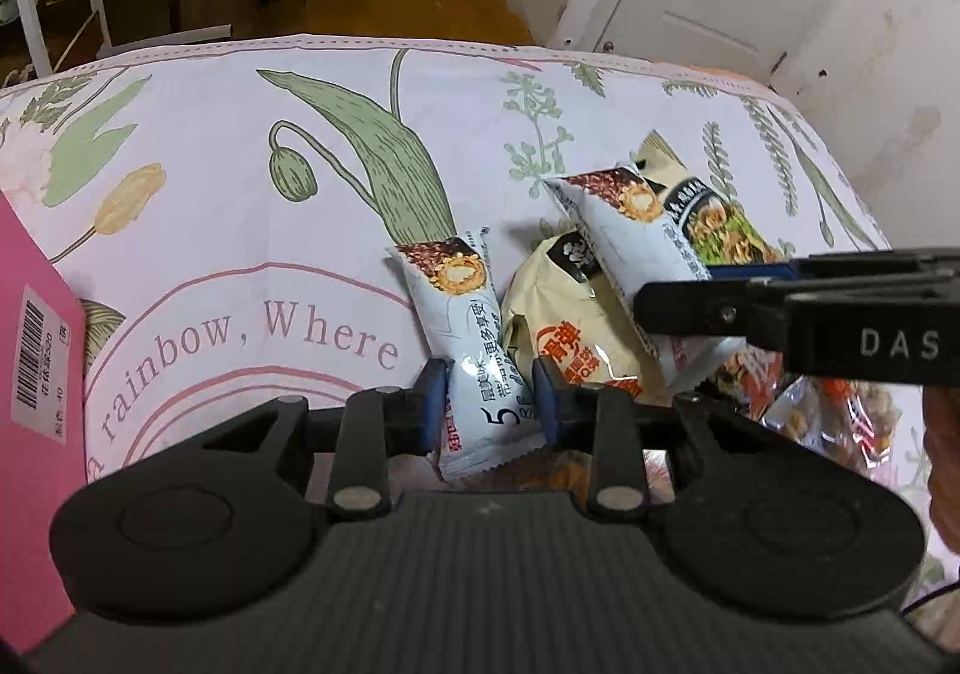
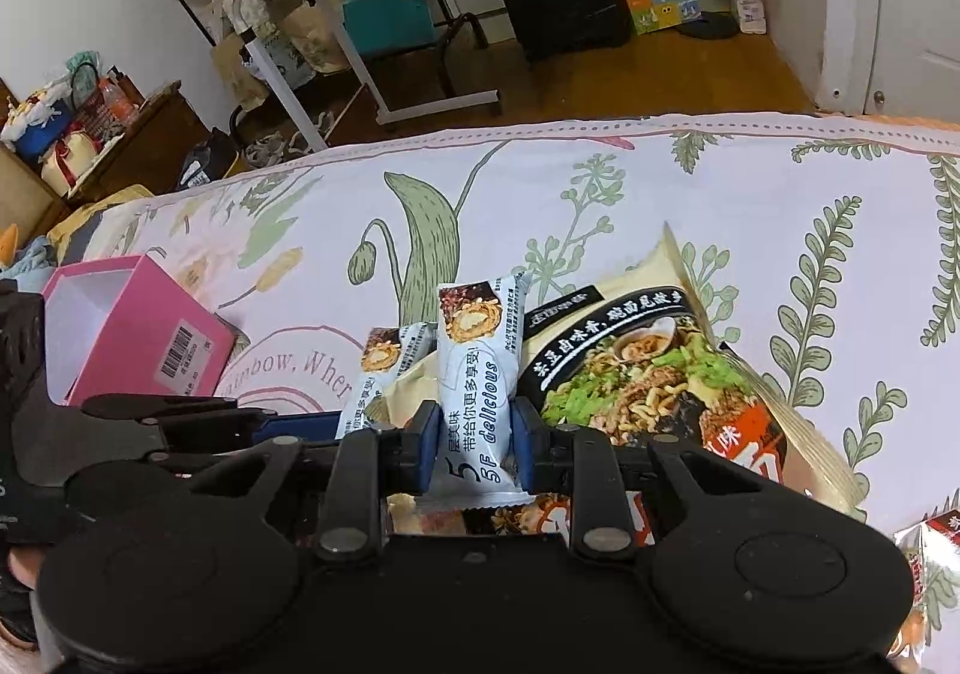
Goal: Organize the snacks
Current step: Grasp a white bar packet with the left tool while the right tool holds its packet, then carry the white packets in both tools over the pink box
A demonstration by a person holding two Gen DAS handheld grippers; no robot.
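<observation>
A flowered bed sheet (image 2: 600, 182) carries a snack pile beside a pink box (image 2: 144, 326). The left claw (image 1: 489, 404) grips one white bar (image 1: 462, 326); the right claw (image 2: 474, 434) clenches another bar (image 2: 477, 368) over a noodle bag (image 2: 648, 368).

Left gripper (image 1: 489, 404) jaws clamp a white snack bar (image 1: 465, 338).

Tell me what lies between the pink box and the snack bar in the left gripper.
Only bare floral bedsheet between the pink box and the bar in the left gripper; the right wrist view shows it.
</observation>
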